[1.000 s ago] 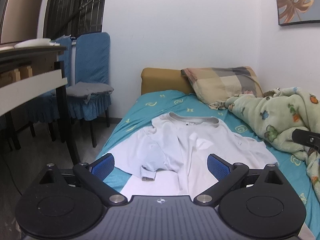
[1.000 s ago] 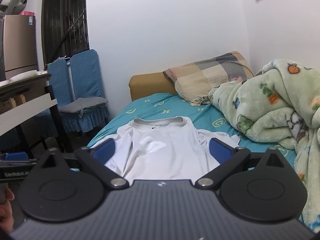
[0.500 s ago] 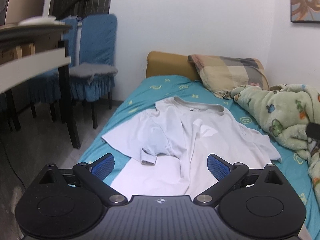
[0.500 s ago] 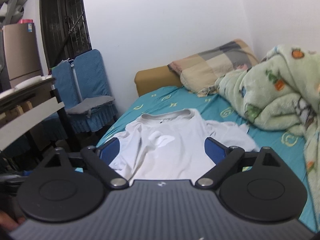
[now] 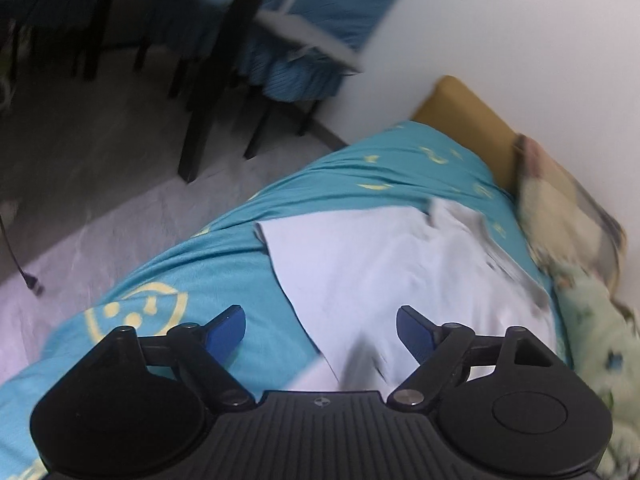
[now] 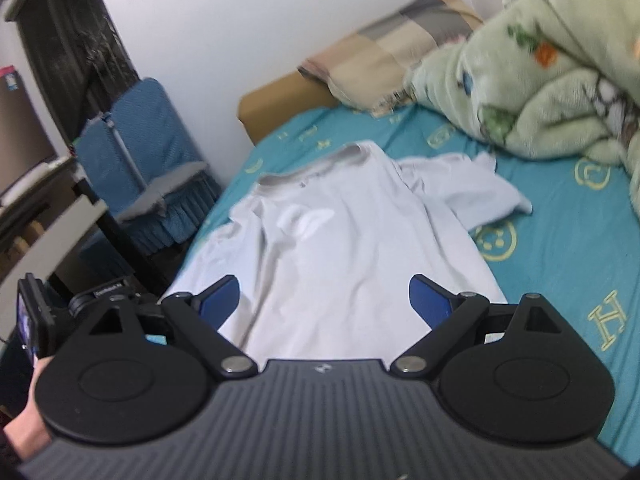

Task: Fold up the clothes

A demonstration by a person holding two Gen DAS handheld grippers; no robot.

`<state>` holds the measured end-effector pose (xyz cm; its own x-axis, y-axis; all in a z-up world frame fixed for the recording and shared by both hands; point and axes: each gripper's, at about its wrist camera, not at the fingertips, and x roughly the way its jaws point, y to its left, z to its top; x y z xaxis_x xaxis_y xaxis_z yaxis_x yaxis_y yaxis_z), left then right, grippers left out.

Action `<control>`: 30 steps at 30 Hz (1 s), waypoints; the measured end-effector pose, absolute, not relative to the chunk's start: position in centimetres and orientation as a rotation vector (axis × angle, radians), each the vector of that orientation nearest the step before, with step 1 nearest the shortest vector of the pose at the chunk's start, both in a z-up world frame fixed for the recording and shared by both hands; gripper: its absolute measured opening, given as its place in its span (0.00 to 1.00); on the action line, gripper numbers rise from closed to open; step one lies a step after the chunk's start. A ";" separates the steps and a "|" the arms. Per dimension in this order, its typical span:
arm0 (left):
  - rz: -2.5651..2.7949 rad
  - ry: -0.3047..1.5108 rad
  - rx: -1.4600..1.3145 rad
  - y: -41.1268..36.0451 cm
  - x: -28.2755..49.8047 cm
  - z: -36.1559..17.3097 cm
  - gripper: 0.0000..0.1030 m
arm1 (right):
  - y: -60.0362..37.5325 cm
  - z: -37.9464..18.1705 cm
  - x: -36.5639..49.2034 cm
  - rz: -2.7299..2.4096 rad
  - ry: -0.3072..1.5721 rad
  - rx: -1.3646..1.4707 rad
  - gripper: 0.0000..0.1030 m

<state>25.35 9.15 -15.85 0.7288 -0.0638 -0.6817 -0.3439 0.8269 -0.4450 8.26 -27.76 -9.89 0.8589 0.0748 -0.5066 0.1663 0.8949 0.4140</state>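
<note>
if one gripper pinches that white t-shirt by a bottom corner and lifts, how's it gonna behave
The white t-shirt is probably floppy: it lies creased, its sleeve crumpled. Lifted by one corner it would likely drape and bunch. It looks thin and light, and may drag across the teal sheet.

A white T-shirt (image 6: pixel 340 248) lies spread on the teal bed sheet (image 6: pixel 568 264), collar toward the plaid pillow (image 6: pixel 384 52). The right gripper (image 6: pixel 324 300) hovers over its lower part, fingers (image 6: pixel 430 302) spread apart. A green blanket (image 6: pixel 540 72) is heaped at right.
</note>
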 end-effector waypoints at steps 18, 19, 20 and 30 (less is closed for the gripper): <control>0.201 0.667 -0.192 11.5 43.7 -12.7 0.04 | -25.8 -14.1 15.8 -0.075 0.623 0.360 0.90; 0.225 0.634 -0.162 11.8 45.0 -11.8 0.04 | -25.6 -14.1 16.0 -0.084 0.617 0.337 0.90; 0.257 0.603 -0.132 12.0 46.4 -10.8 0.04 | -25.5 -14.2 16.3 -0.093 0.614 0.321 0.90; 0.286 0.652 -0.093 12.5 48.5 -9.6 0.34 | -25.3 -15.0 18.0 -0.127 0.606 0.273 0.90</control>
